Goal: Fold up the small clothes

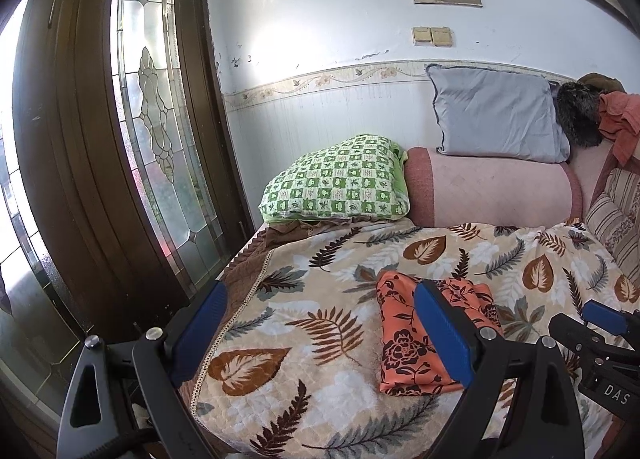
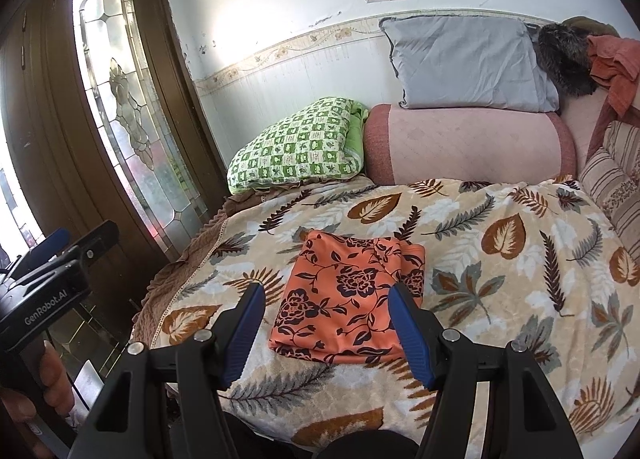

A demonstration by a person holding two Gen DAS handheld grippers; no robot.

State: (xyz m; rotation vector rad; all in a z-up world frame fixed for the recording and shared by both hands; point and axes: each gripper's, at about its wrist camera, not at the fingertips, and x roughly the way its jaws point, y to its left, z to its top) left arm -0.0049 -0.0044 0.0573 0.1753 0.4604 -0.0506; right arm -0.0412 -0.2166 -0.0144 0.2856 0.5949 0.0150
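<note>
Leaf-print blanket (image 2: 500, 299), green checked pillow (image 2: 298, 145), grey pillow (image 2: 464, 63) atop pink bolster (image 2: 468, 143), stained-glass door (image 1: 160, 131)

Left gripper (image 1: 320, 323): black frame, ribbed blue pads, silver screws | Right gripper (image 2: 326, 325): same build (white lettering on both handles) | black cable below.
</note>
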